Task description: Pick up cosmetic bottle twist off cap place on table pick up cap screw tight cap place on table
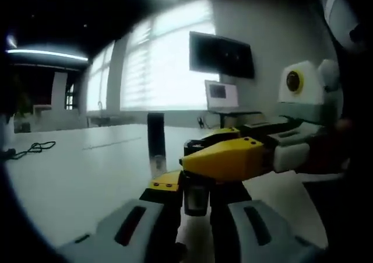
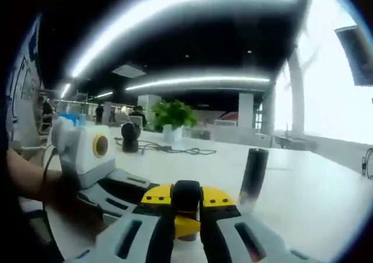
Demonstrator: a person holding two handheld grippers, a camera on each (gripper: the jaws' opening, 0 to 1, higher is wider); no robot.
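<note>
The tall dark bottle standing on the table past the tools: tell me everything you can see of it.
The tall dark bottle is a slim upright cylinder, dark for most of its height with a paler, clear-looking base. It stands alone on the white table, beyond both tools, and neither touches it. In the right gripper view it leans slightly, which may be lens distortion. Whether a cap sits on top is too blurred to tell.
</note>
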